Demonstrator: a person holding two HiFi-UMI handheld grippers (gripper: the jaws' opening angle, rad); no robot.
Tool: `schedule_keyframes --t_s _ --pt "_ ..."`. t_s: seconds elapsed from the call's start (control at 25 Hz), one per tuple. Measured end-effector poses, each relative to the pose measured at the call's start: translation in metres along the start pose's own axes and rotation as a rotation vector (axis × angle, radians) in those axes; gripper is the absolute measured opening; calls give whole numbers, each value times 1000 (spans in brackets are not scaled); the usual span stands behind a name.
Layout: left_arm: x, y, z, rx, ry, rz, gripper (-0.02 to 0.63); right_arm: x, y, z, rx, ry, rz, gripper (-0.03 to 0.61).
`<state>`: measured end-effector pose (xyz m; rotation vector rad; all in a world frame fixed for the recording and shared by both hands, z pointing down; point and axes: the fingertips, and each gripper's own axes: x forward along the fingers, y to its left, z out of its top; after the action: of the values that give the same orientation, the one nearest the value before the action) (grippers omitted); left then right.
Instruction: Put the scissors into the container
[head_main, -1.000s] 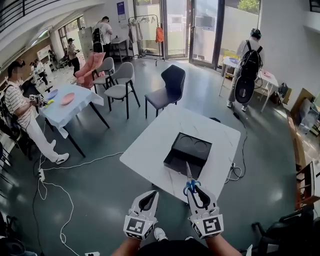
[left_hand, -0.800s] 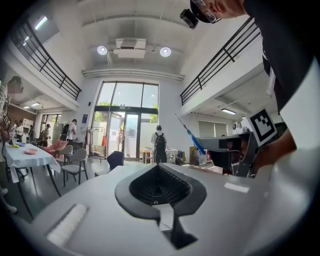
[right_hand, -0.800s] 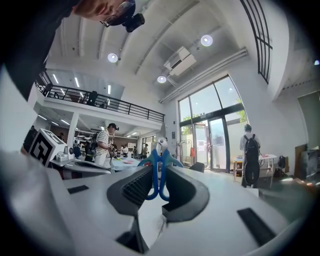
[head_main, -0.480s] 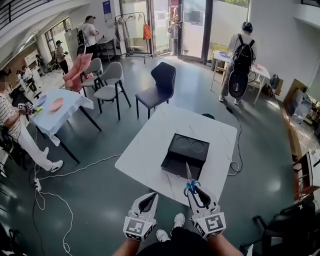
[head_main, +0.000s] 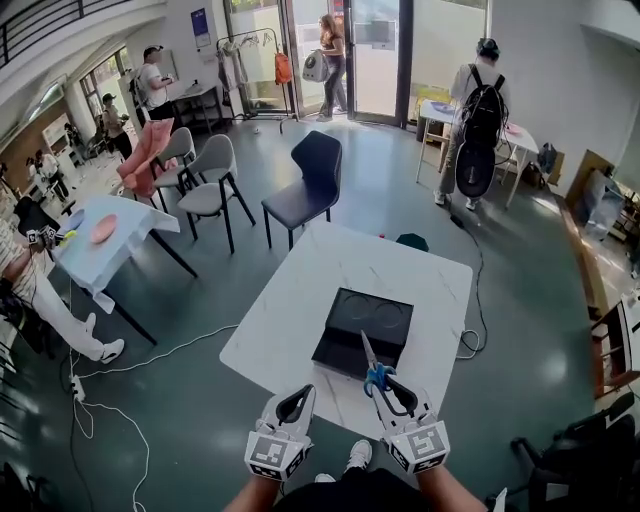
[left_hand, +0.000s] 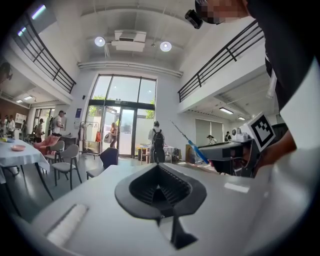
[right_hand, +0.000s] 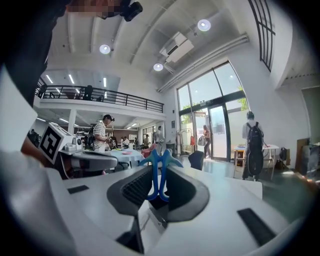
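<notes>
The fingers (right_hand: 134, 189) of your right gripper (head_main: 384, 381) pinch the scissors (right_hand: 159, 174) by the blue handles. Only the head view shows the blades pointing toward the container (head_main: 367, 322). Your left gripper (head_main: 298, 393) has its fingers pressed together.

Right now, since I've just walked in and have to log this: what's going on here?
A person stands at a white table with a gripper in each hand. The right gripper is shut on the blue handles of the scissors, whose blades point toward the black container on the table. The scissors are not yet in it. The left gripper is shut and empty, held beside the right gripper.
</notes>
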<state>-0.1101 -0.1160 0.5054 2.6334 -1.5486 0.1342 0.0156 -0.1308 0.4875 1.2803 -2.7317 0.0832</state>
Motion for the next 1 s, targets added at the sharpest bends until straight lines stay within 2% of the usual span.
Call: schedule_keyframes --t_s 0.16,0.4,0.6,1.0 --pt "21 9 -1 19 5 9 9 17 -16 -8 -35 27 30 91" --pt "42 25 5 11 21 53 9 34 -38 -13 -1 42 62 91" --pt "51 43 -1 5 46 72 9 49 -43 -24 -33 79 80 91" --pt "95 62 -12 -3 65 -1 9 84 -48 -54 -56 167 92 91"
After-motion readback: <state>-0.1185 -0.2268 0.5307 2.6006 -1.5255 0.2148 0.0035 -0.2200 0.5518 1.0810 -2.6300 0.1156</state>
